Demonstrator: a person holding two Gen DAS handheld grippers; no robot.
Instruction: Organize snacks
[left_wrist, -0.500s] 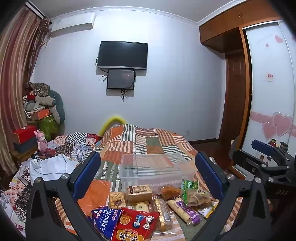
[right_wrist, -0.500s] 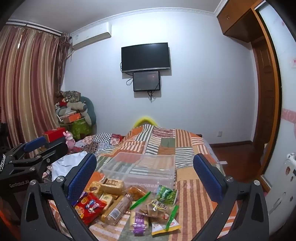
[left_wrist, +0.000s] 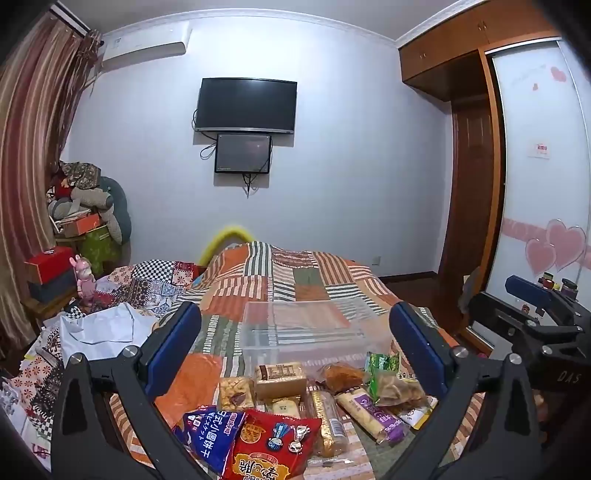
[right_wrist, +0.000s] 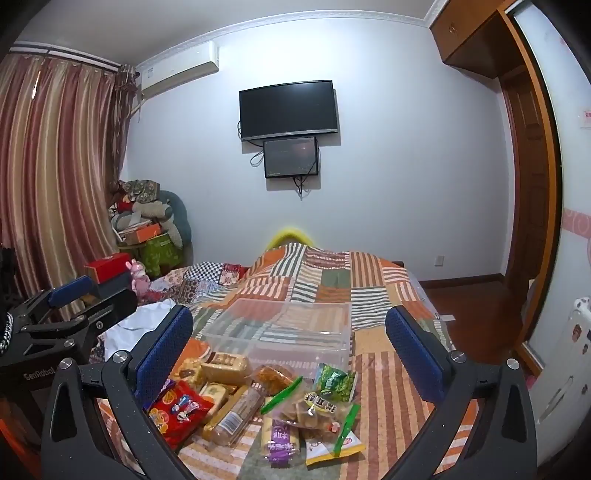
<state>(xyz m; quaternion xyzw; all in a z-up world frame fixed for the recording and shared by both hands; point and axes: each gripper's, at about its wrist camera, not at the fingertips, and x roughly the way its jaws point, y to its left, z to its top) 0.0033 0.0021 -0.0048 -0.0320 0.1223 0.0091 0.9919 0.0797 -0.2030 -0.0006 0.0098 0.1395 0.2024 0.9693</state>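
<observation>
A: What do you see from your end?

B: I have both grippers out over the bed (left_wrist: 295, 280), side by side. The left gripper (left_wrist: 295, 349) has its jaws spread wide with nothing between them, and the right gripper (right_wrist: 289, 345) is the same, wide and empty.

A: Where are the snacks?

B: The snacks (left_wrist: 295, 402) lie in a loose heap on the near end of the patchwork quilt. A red bag (left_wrist: 269, 446) and a blue bag (left_wrist: 212, 432) sit nearest on the left, a purple-labelled roll (left_wrist: 373, 410) and a green packet (left_wrist: 382, 363) to the right.

A: And the box?

B: I see a clear plastic box (left_wrist: 306, 332) just beyond the heap, further up the bed, upright. A television (left_wrist: 246, 105) hangs on the far wall.
</observation>
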